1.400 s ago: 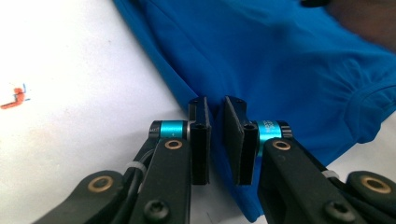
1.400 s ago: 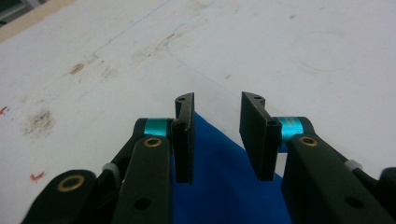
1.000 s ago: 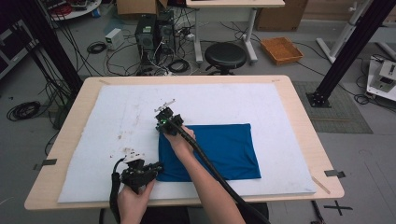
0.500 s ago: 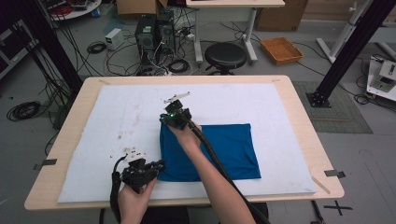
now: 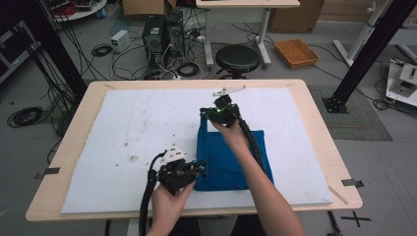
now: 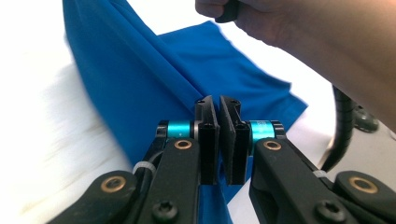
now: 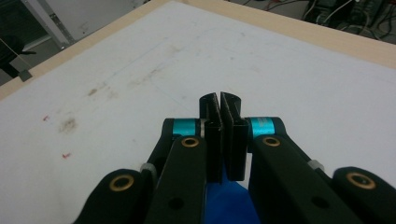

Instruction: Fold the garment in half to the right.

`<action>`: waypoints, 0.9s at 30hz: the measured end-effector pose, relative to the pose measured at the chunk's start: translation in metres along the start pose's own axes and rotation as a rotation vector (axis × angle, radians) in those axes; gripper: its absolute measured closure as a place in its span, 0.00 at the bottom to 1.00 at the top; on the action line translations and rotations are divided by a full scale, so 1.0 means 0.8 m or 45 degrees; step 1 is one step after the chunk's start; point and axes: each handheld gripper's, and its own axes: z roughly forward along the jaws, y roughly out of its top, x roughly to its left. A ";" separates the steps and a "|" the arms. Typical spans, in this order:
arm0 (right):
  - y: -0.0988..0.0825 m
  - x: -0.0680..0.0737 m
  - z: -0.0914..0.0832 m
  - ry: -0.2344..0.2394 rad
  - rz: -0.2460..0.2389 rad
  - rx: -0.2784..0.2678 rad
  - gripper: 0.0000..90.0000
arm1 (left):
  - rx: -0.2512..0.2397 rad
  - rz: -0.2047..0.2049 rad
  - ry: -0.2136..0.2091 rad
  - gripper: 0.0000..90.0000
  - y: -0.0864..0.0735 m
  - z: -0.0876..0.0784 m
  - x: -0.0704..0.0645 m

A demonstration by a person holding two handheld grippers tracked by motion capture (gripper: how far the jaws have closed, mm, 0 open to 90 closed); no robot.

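L gripper, nearest the table's front edge, is clamped on the near left corner of the blue cloth; in the left gripper view its jaws sit nearly together w/ a thin fold of blue cloth pinched between them. The cloth lies right of centre on the white mat, part folded, its left edge lifted into a ridge running away from the person. Farther off, R gripper holds the far left corner up off the mat; in the right gripper view the jaws are drawn tight, blue fabric showing below them, so prob pinching cloth too.

Risks, judged from this:
- Both grips look thin, edge only. A quick pull could slip fabric out of either pinch → the fold drops crooked.
- If the hands travel unevenly, the ridge skews and the edges won't line up.
- R forearm lies over the cloth; dragging it may rumple the lower layer.
- The cable trailing from the R gripper could snag the fold.
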 end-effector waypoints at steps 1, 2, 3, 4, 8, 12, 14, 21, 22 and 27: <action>-0.001 -0.005 -0.005 -0.007 0.001 -0.001 0.98 | 0.002 -0.001 -0.020 0.95 0.003 0.009 -0.005; -0.004 -0.012 -0.014 -0.015 0.007 -0.002 0.98 | 0.004 -0.002 -0.032 0.95 0.004 0.015 -0.008; -0.006 -0.017 -0.019 -0.019 0.008 -0.003 0.98 | 0.010 -0.003 -0.052 0.95 0.006 0.024 -0.013; -0.009 -0.024 -0.027 -0.026 0.013 0.001 0.98 | 0.011 -0.005 -0.062 0.95 0.007 0.030 -0.016; -0.021 -0.046 -0.049 -0.054 0.023 -0.001 0.98 | 0.023 -0.009 -0.121 0.95 0.013 0.061 -0.032; -0.034 -0.068 -0.068 -0.086 0.049 0.009 0.98 | 0.042 -0.017 -0.166 0.95 0.019 0.092 -0.047; -0.041 -0.078 -0.076 -0.100 0.059 0.011 0.98 | 0.053 -0.026 -0.184 0.95 0.021 0.105 -0.053; -0.064 -0.110 -0.097 -0.165 0.095 0.043 0.98 | 0.103 -0.025 -0.208 0.95 0.023 0.151 -0.072; -0.066 -0.113 -0.099 -0.175 0.099 0.050 0.98 | 0.108 -0.030 -0.207 0.95 0.023 0.156 -0.074; -0.079 -0.131 -0.106 -0.228 0.117 0.071 0.98 | 0.125 -0.030 -0.209 0.95 0.023 0.180 -0.080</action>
